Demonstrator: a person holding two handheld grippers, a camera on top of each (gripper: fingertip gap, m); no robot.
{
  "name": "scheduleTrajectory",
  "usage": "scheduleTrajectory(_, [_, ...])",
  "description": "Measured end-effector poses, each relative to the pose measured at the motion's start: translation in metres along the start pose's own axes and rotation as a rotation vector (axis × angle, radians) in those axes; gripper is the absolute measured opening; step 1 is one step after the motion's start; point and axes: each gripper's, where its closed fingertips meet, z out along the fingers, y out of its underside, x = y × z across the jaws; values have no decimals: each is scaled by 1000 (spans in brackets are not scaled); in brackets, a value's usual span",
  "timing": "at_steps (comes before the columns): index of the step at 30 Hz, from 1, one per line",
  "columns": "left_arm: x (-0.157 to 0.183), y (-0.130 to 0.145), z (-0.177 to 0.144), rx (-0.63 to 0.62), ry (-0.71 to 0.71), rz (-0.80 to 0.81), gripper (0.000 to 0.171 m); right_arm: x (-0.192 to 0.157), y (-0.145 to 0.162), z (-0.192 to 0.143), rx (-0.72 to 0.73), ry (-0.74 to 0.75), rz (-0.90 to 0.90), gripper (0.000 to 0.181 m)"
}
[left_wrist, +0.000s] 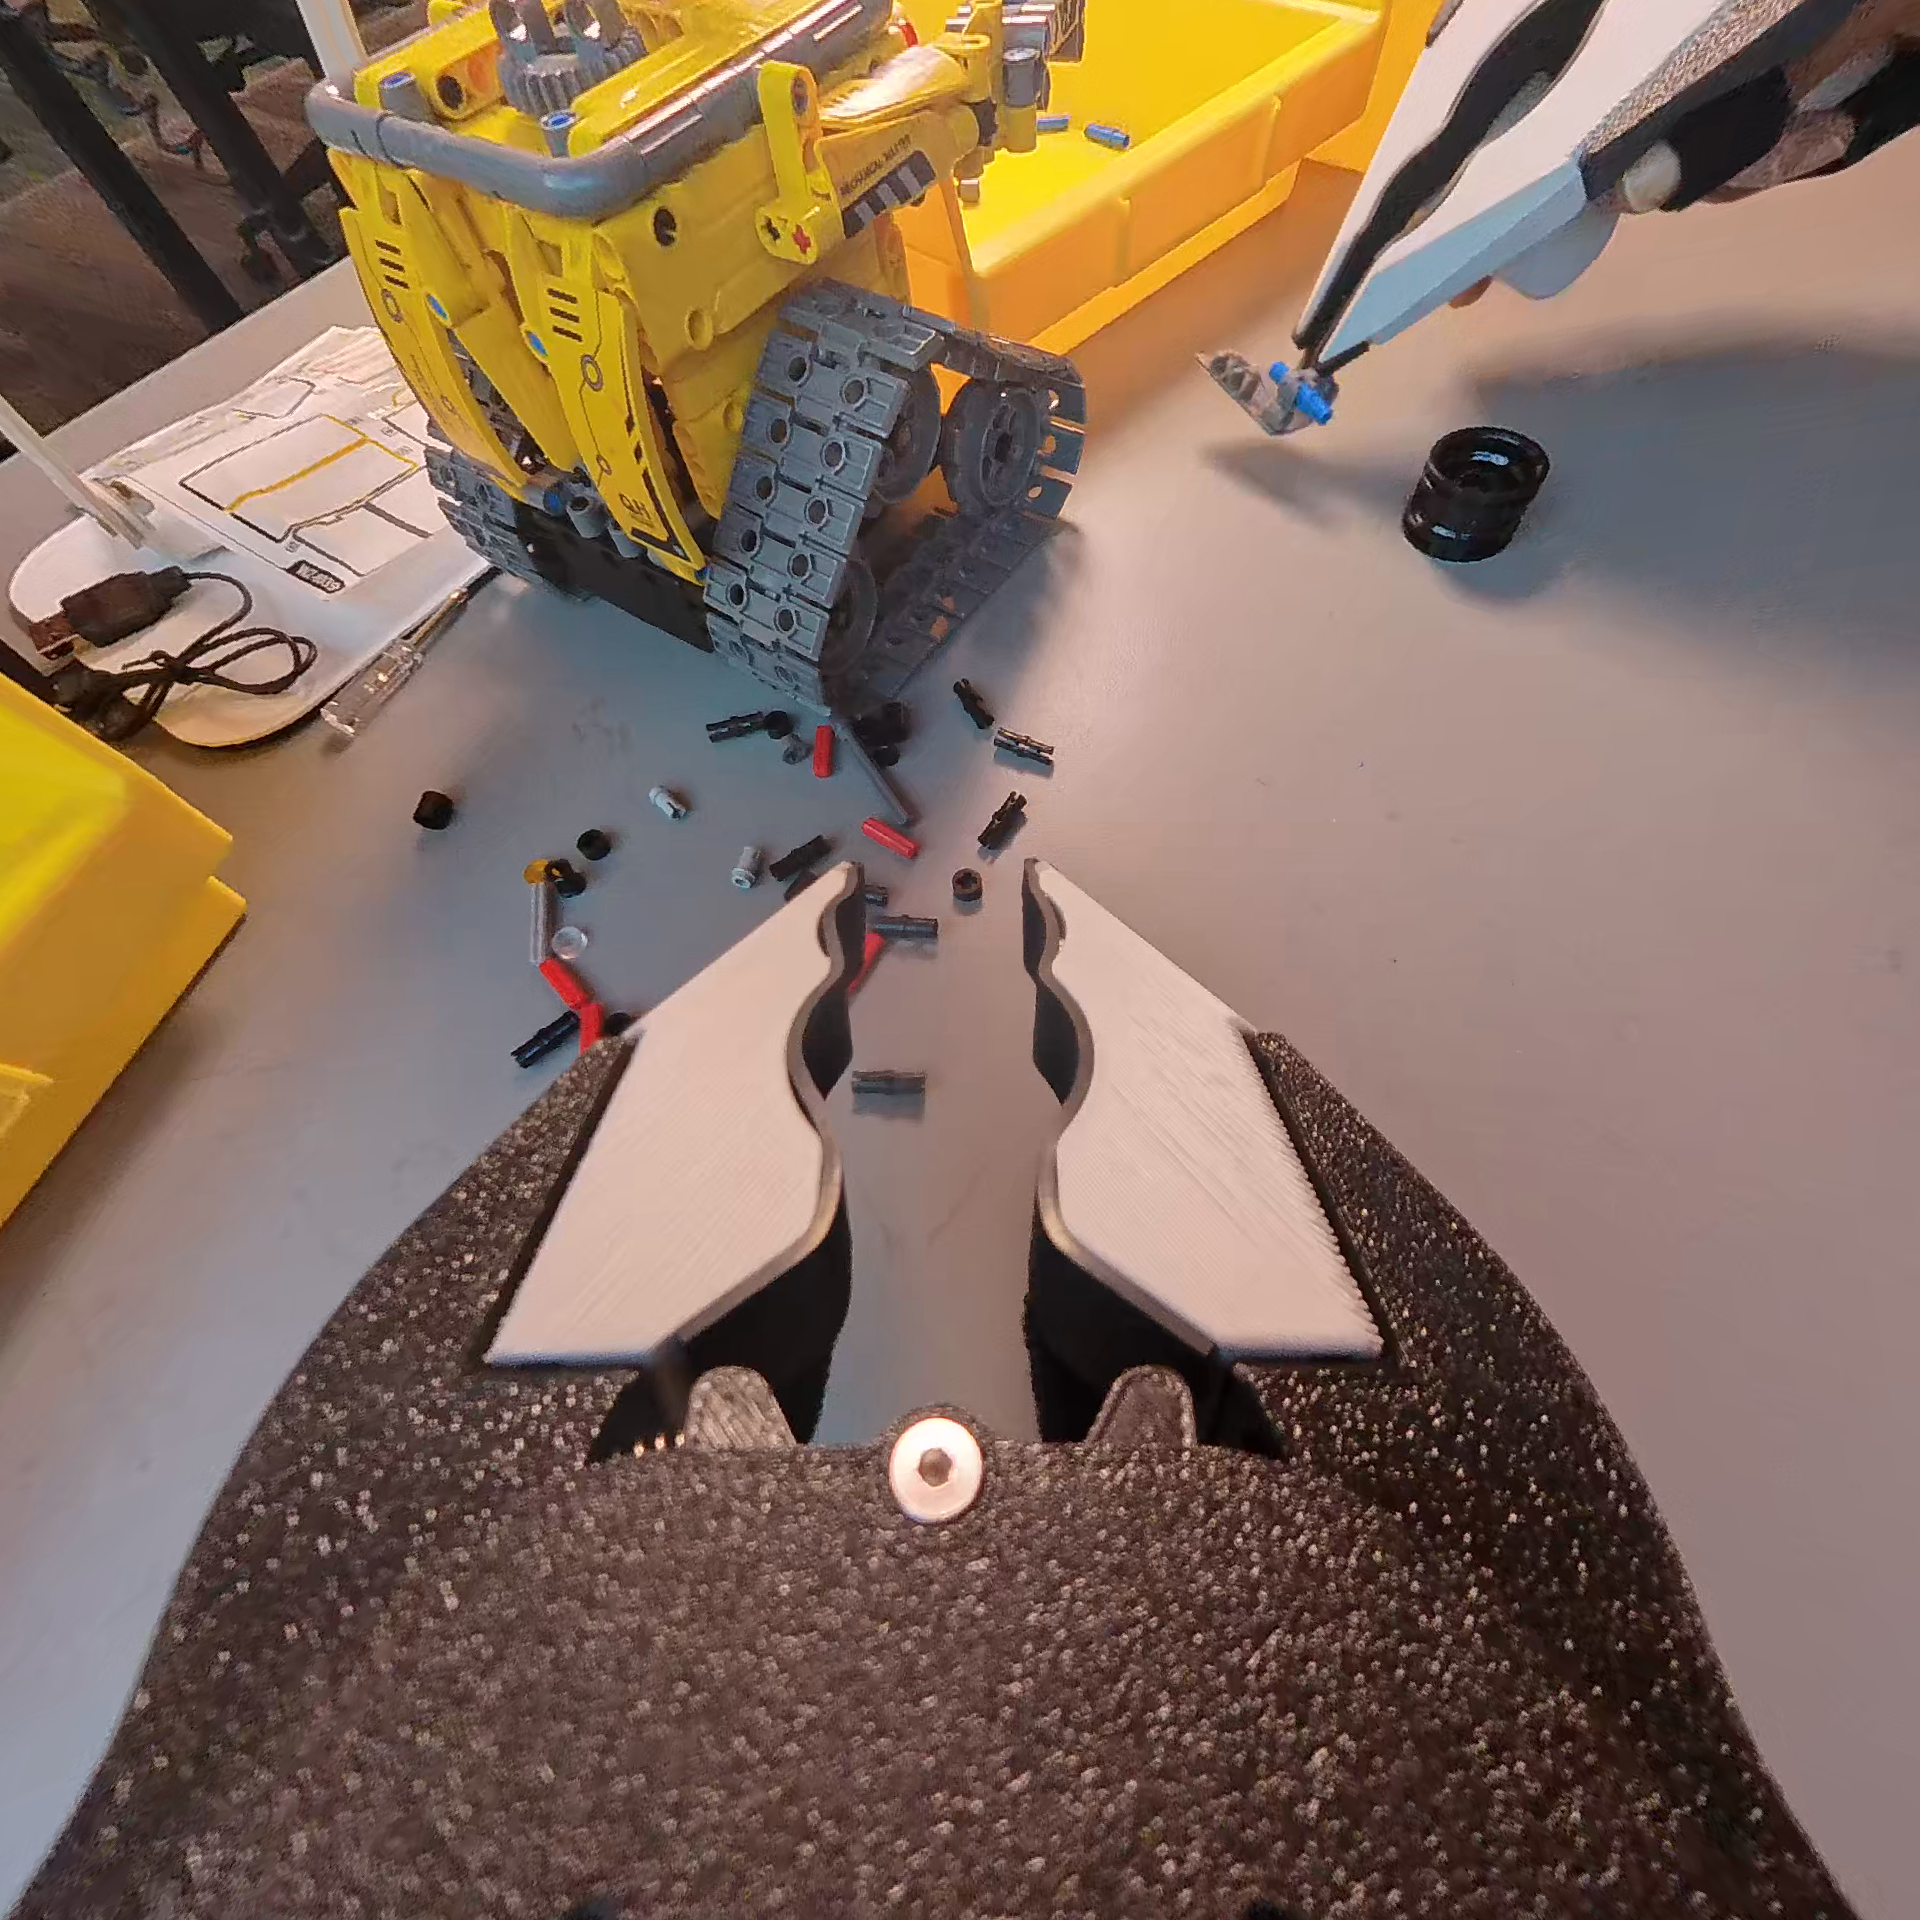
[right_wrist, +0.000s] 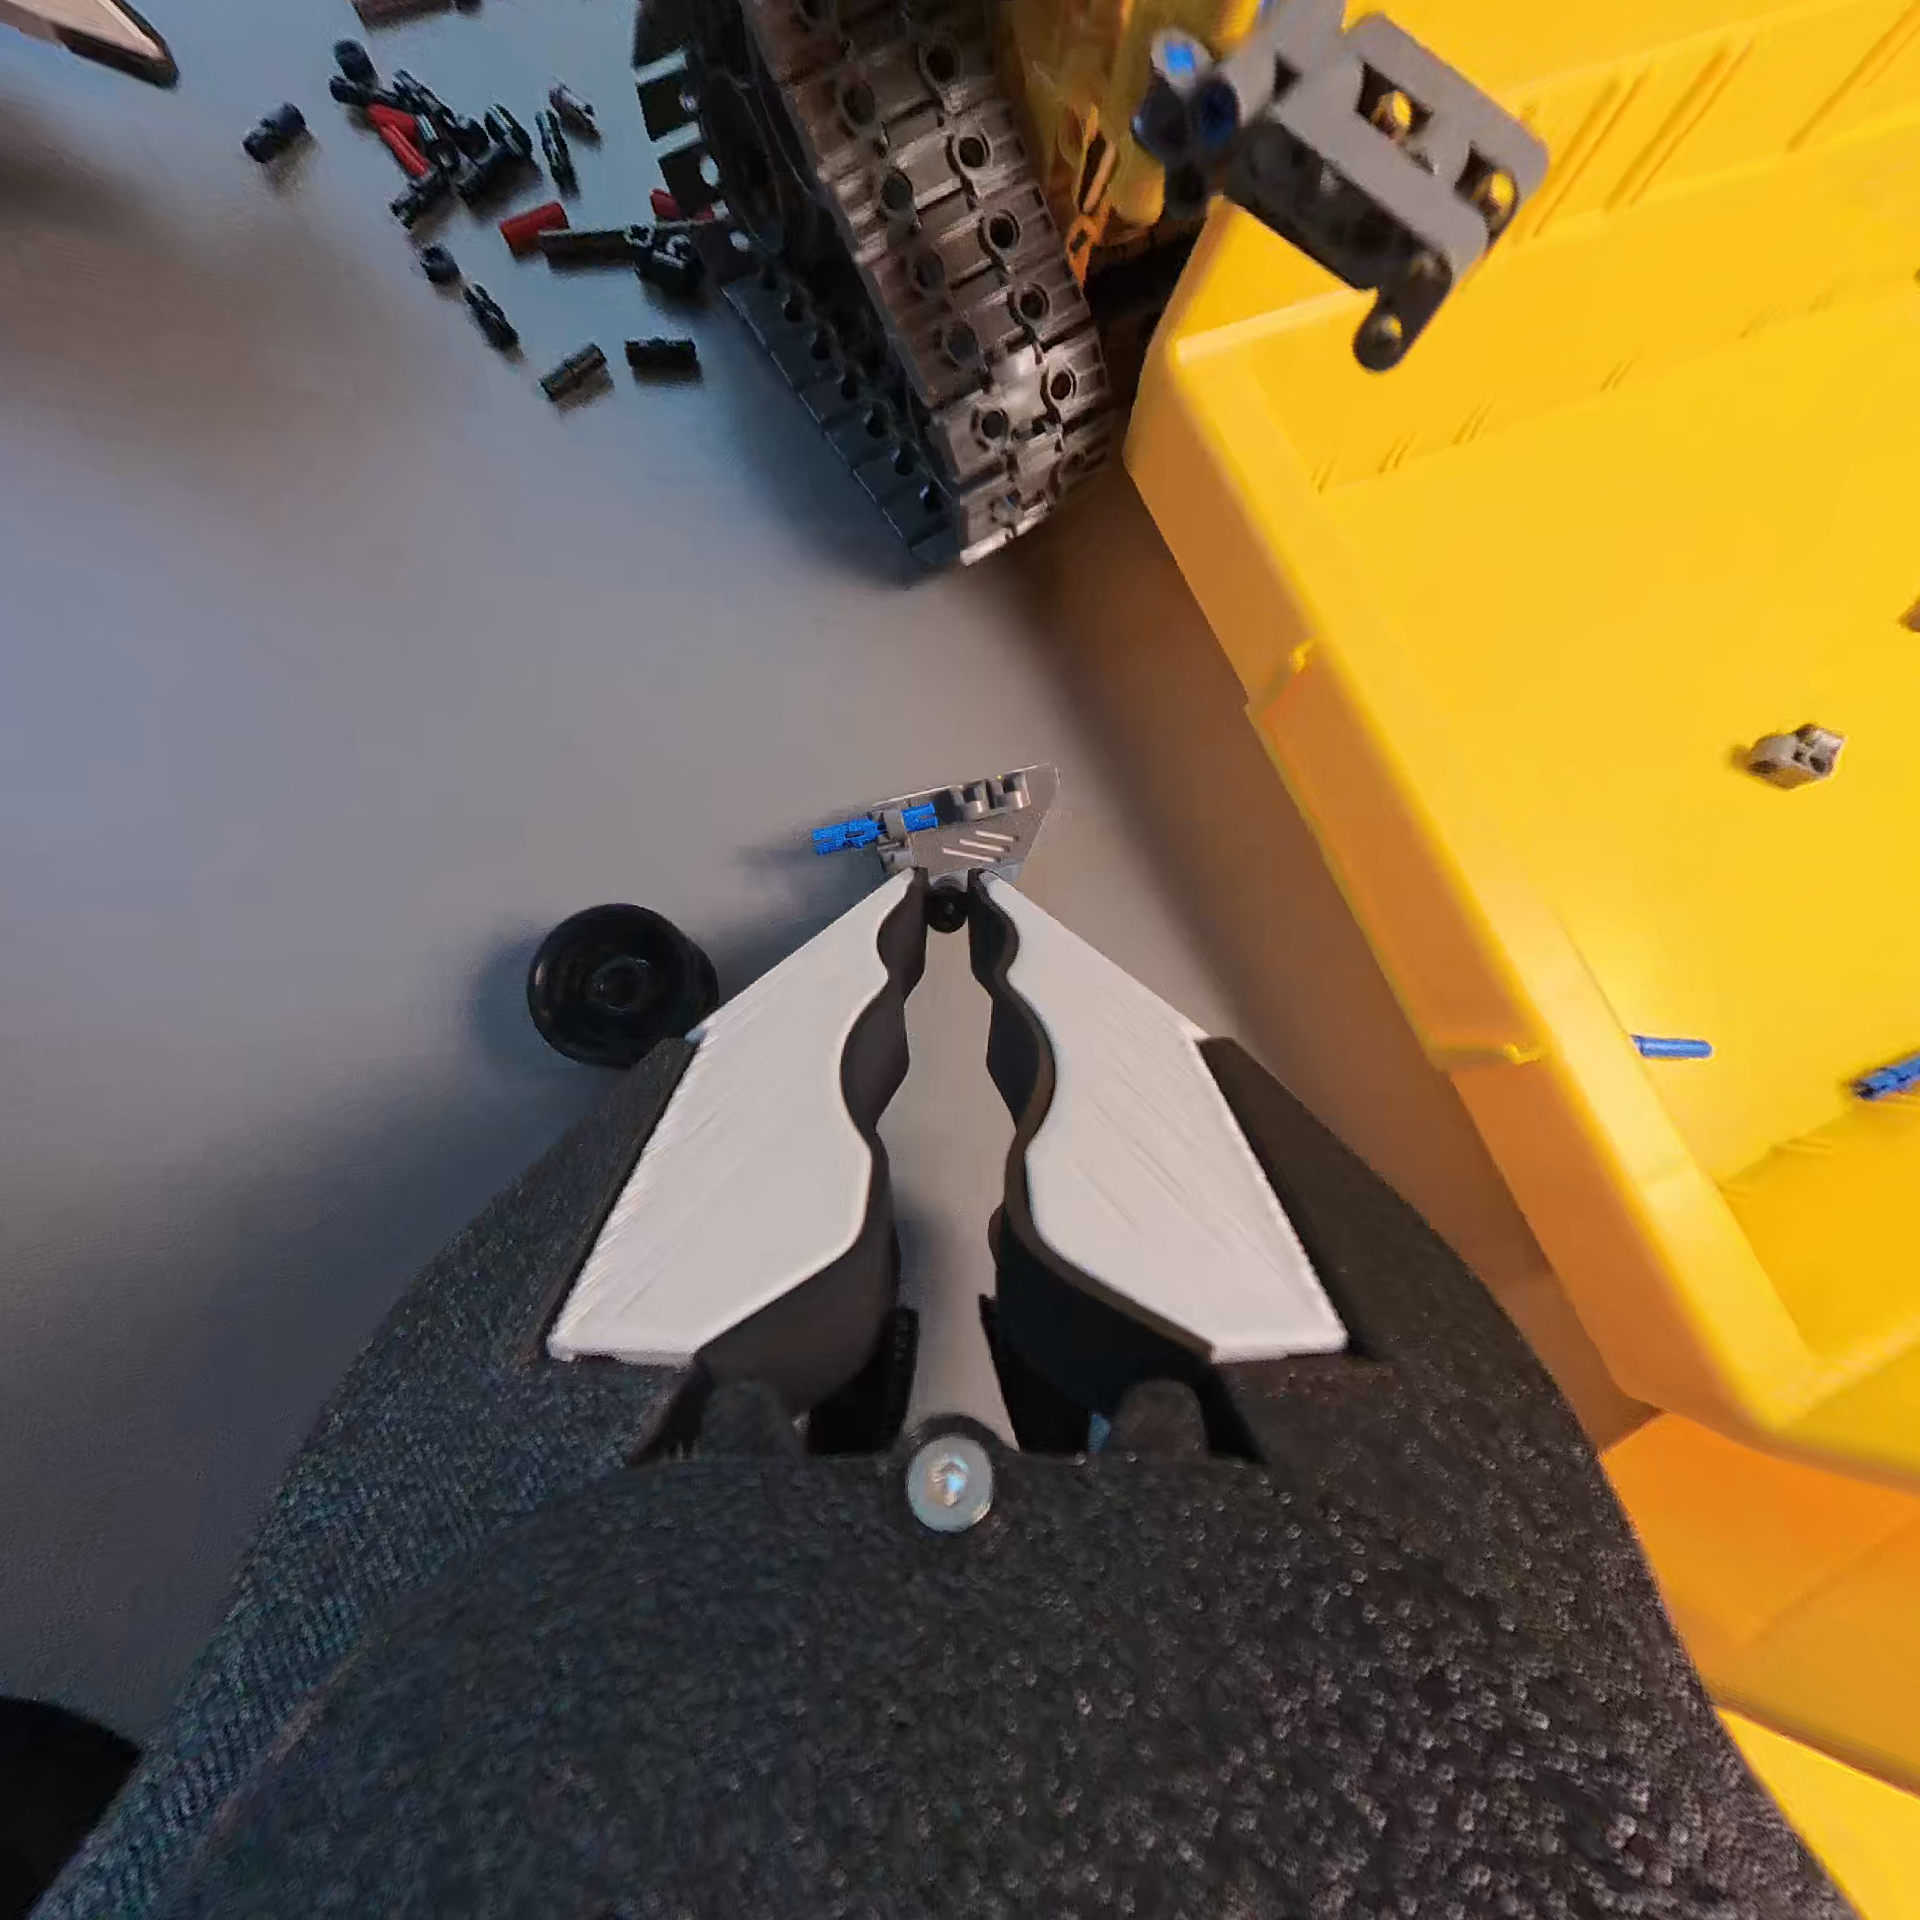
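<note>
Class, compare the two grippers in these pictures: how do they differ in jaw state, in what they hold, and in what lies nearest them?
The left gripper is open and empty; the right gripper is shut on a small grey piece. The left gripper hangs over scattered pins; the right gripper sits beside a black wheel and yellow bin. Both have pale fingers.

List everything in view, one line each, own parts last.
tracked vehicle model: one, yellow with grey treads, far side of table.
storage bin: one, yellow, beside the model, holding a few small pieces.
second bin: one, yellow, left edge.
wheel: one, black, on table near right hand-held gripper.
loose pins and connectors: many, black, red, grey, scattered before the model.
instruction sheet: one, white, left of model.
cable: one, black, left.
grey piece with blue pin: one, in right gripper's tips.
left hand-held gripper: open, over the pins.
right hand-held gripper: shut on the piece.
</note>
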Motion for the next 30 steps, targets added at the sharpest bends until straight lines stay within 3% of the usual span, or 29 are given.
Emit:
scheduleTrajectory(5, [24,-7,2,39,128,-47,30,-24,-44,-14,156,2,-116,5])
scheduleTrajectory(10, [63,-39,-12,185,383,-223,30,-90,-97,-25,419,-61,-325,5])
scheduleTrajectory(14, [73,-58,-29,282,571,-385,26,-139,-122,-24,545,-41,-533,5])
scheduleTrajectory(18, [78,-66,-42,326,668,-411,17,-156,-130,-18,605,50,-676,5])
scheduleTrajectory(23, [83,-69,-46,339,716,-422,20,-161,-129,-23,693,35,-628,5])
scheduleTrajectory(30, [86,-61,-33,274,671,-418,18,-162,-122,-15,692,68,-669,5])
